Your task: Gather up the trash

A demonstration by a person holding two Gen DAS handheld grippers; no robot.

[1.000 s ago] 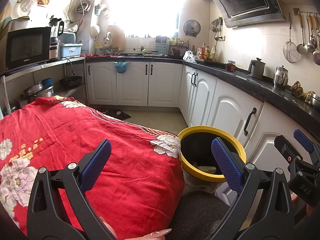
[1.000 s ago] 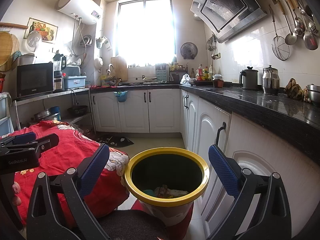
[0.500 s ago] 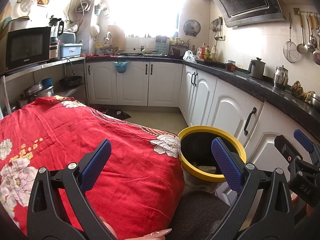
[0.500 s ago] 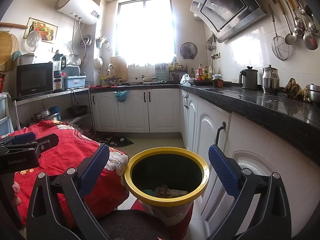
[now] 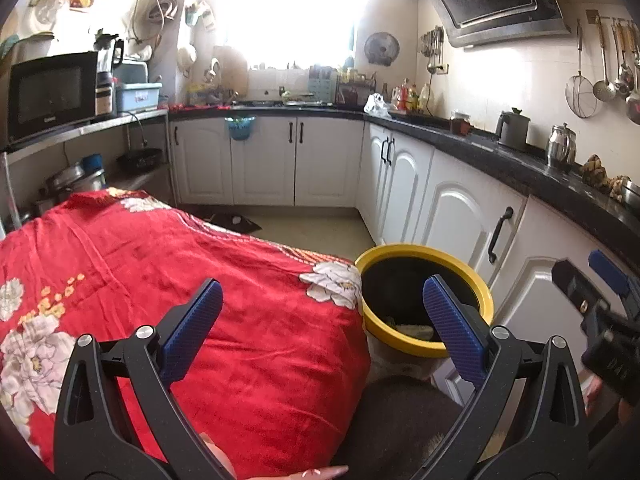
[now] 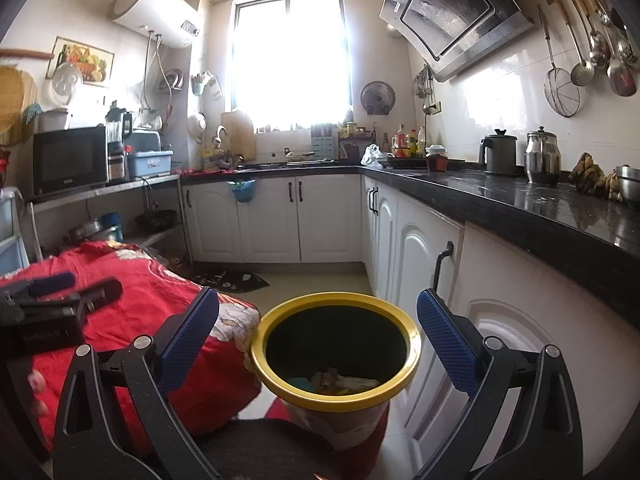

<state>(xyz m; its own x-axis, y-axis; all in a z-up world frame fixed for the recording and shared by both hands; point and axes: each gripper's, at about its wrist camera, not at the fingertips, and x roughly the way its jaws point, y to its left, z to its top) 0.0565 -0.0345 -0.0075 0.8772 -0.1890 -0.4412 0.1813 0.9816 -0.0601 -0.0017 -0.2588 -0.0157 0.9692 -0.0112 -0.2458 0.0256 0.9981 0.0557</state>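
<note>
Everything here sits around the yellow-rimmed bin (image 6: 335, 346), so I'll place things from it, starting on its left. There the table under the red floral cloth (image 5: 168, 280) runs right up to the bin's rim, and as far as both views show, the cloth is bare: no wrapper, scrap or bottle lies on it. The left gripper (image 5: 320, 320) hangs above the near end of that cloth, its blue pads spread wide with nothing between them. One pad sits over the red fabric and the other crosses in front of the bin's rim.

In the bin itself, down at the bottom, lies a small heap of rubbish (image 6: 340, 382), with pale wrappers and something teal among it. That is the only trash I can make out anywhere, and it is already where it belongs. The right gripper (image 6: 318, 340) is held straight over the bin's mouth, jaws wide apart and empty, a pad to either side of the rim without touching it.

To the right of the bin stand the white cabinets (image 6: 416, 256) and the black counter (image 6: 520, 208). The counter carries kettles and pots, which look like ordinary kitchen things rather than litter.

My judgement is that the collecting looks finished or very nearly so. If anything is left, it lies outside what these views take in.
</note>
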